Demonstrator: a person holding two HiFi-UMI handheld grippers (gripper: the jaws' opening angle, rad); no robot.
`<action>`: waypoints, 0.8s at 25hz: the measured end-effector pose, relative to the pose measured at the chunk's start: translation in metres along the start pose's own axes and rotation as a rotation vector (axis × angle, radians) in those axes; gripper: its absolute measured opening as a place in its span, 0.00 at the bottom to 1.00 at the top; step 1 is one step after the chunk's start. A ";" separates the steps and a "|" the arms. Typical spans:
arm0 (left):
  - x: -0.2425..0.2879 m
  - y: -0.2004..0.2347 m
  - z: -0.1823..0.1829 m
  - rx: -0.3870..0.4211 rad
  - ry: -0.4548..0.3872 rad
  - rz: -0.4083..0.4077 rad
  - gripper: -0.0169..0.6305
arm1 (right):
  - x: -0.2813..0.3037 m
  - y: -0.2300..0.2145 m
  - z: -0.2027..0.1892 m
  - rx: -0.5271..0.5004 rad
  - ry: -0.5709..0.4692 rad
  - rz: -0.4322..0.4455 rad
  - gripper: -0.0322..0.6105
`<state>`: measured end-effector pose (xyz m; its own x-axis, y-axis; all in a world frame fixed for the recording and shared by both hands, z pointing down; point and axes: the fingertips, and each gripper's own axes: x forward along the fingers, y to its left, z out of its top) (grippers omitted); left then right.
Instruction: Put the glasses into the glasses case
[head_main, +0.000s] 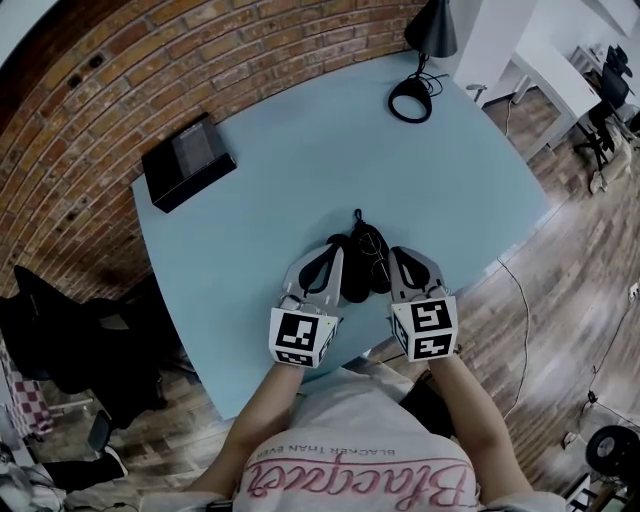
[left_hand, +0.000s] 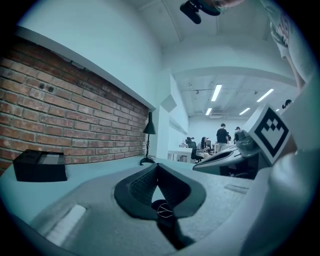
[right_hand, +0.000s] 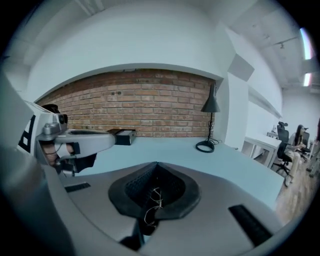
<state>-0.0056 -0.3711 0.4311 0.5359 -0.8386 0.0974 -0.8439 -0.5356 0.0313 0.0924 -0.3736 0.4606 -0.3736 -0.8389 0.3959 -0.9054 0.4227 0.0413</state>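
The glasses (right_hand: 151, 202), a thin wire frame, sit between the pads of the right gripper (right_hand: 156, 166), whose jaws are clenched on them. In the head view the glasses (head_main: 377, 258) are just above the table (head_main: 300, 150), close to its near edge and about midway along it. The case (head_main: 350, 275), dark and soft-looking, is directly to their left and touches or overlaps them; which of the two cannot be told. The left gripper (left_hand: 157, 167) is clamped on the case (left_hand: 163, 210), a dark body with a round emblem showing in the gap below the meeting pad tips. In the head view the left gripper (head_main: 337, 252) and right gripper (head_main: 394, 256) are side by side, jaws pointing toward the far edge, with the case and glasses between them. Each gripper's marker cube is past the near edge. A black box (head_main: 188, 160) lies at the far left corner of the table, well apart from the grippers. A black lamp (head_main: 430, 28) stands at the far edge, its ring base (head_main: 410, 100) flat on the table. The table backs onto a brick wall (head_main: 150, 70).
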 end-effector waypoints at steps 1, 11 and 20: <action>-0.003 -0.002 0.005 -0.002 -0.015 -0.005 0.03 | -0.007 0.003 0.008 -0.005 -0.024 0.012 0.07; -0.031 -0.030 0.054 -0.010 -0.181 -0.068 0.03 | -0.077 0.020 0.073 -0.046 -0.252 0.025 0.06; -0.041 -0.059 0.062 0.018 -0.202 -0.125 0.03 | -0.111 0.022 0.083 -0.089 -0.400 -0.058 0.06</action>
<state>0.0241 -0.3112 0.3636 0.6321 -0.7674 -0.1076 -0.7709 -0.6368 0.0122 0.0970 -0.2999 0.3416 -0.3878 -0.9218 0.0033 -0.9126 0.3844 0.1390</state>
